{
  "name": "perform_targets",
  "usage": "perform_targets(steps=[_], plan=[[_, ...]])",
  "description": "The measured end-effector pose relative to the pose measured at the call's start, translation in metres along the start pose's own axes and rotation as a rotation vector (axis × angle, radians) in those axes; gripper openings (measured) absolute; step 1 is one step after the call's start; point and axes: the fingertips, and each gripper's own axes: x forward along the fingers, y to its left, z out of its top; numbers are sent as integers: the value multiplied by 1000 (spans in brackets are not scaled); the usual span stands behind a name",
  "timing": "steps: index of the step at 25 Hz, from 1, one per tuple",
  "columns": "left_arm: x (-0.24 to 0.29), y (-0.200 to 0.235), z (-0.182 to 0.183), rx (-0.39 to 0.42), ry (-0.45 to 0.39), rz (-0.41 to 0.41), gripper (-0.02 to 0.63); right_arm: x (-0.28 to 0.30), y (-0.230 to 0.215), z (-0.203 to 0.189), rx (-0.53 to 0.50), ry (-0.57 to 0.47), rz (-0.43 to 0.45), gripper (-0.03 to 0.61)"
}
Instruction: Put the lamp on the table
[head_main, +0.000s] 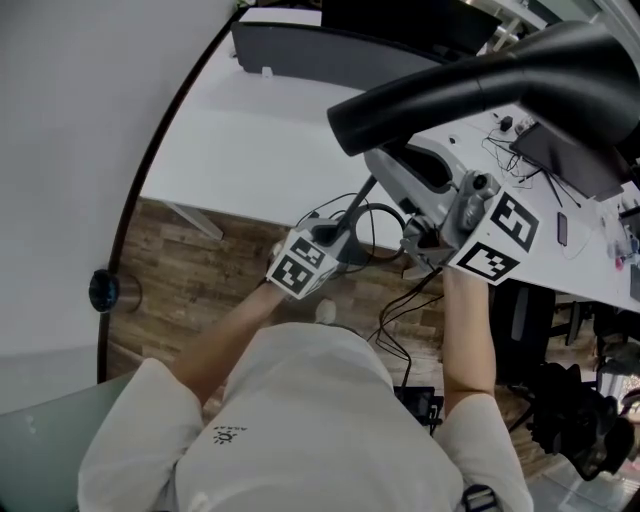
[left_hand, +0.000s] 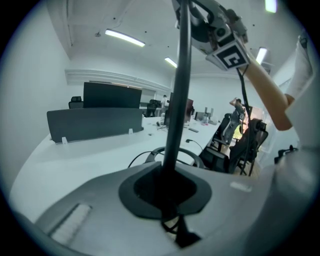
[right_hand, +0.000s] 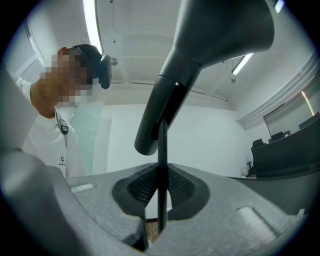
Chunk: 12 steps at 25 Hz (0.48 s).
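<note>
Head view: left tool (head_main: 335, 240) and right tool (head_main: 385, 172) both clamp the lamp (head_main: 480, 80) by its stem.

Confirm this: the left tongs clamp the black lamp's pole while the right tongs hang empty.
Not empty: the right tongs clamp the lamp's thin rod below its head, as the right gripper view shows. The left tongs do clamp the pole.

White short-sleeved T-shirt (head_main: 310, 420) worn; the grey left hand-held gripper (left_hand: 165, 189) and right hand-held gripper (right_hand: 160, 200) bear black-and-white square markers (head_main: 300, 266).
</note>
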Motion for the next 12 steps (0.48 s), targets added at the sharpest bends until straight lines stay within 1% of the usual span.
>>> perform_targets(steps=[4, 7, 12], plan=[[20, 7, 9, -8, 0, 10, 11, -6, -22, -1, 5, 4, 9, 35], [33, 6, 15, -20, 10, 3, 11, -14, -36, -1, 10, 3, 13, 35], [50, 11, 17, -30, 18, 12, 11, -20, -55, -5, 23, 8, 21, 35]])
